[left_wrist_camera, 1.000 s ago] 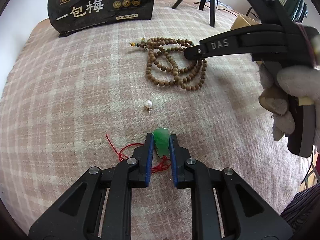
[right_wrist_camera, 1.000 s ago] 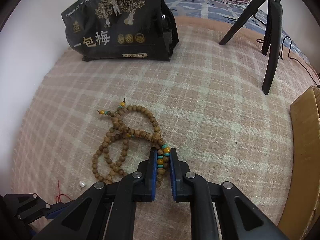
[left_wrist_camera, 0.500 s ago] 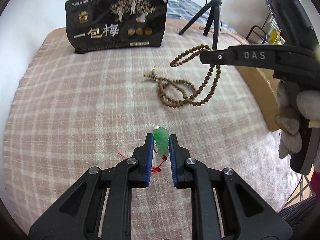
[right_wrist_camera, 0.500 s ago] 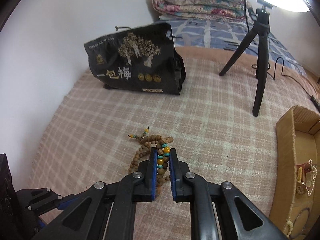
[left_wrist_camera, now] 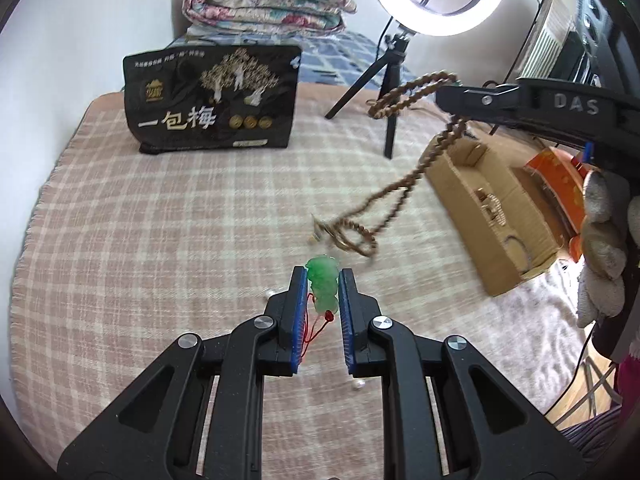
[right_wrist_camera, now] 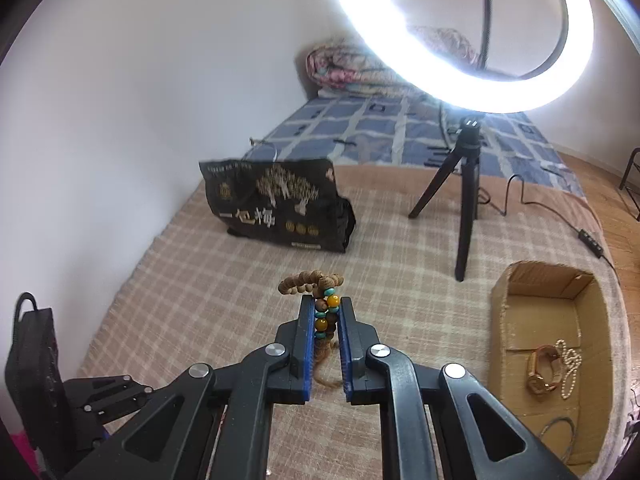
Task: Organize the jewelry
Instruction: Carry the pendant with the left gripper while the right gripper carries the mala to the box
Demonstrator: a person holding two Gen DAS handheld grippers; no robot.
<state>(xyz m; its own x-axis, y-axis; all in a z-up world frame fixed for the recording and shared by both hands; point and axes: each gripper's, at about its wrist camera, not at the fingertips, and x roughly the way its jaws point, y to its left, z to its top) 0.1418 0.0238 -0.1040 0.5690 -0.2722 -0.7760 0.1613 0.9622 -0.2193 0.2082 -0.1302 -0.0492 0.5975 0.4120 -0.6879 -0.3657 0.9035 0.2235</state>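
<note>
My left gripper (left_wrist_camera: 322, 276) is shut on a green jade pendant (left_wrist_camera: 323, 286) with a red cord (left_wrist_camera: 314, 330) hanging below it, held above the checked blanket. My right gripper (right_wrist_camera: 325, 307) is shut on a wooden bead necklace (right_wrist_camera: 316, 282) at its amber and turquoise beads. In the left wrist view the necklace (left_wrist_camera: 404, 188) hangs in long loops from the right gripper (left_wrist_camera: 452, 98), its lower end just above the blanket. An open cardboard box (right_wrist_camera: 516, 304) at the right holds a gold bracelet (right_wrist_camera: 542, 368) and a pearl chain (right_wrist_camera: 570, 372).
A black snack bag (left_wrist_camera: 212, 100) stands at the blanket's far side. A ring light on a black tripod (right_wrist_camera: 466, 184) stands behind the box (left_wrist_camera: 480, 216). A small pearl (left_wrist_camera: 357, 386) lies on the blanket under my left gripper. A folded quilt (left_wrist_camera: 268, 4) lies at the back.
Both grippers have risen higher above the blanket. The bead necklace has been lifted almost wholly off the blanket and swings. The pendant's cord has left the blanket.
</note>
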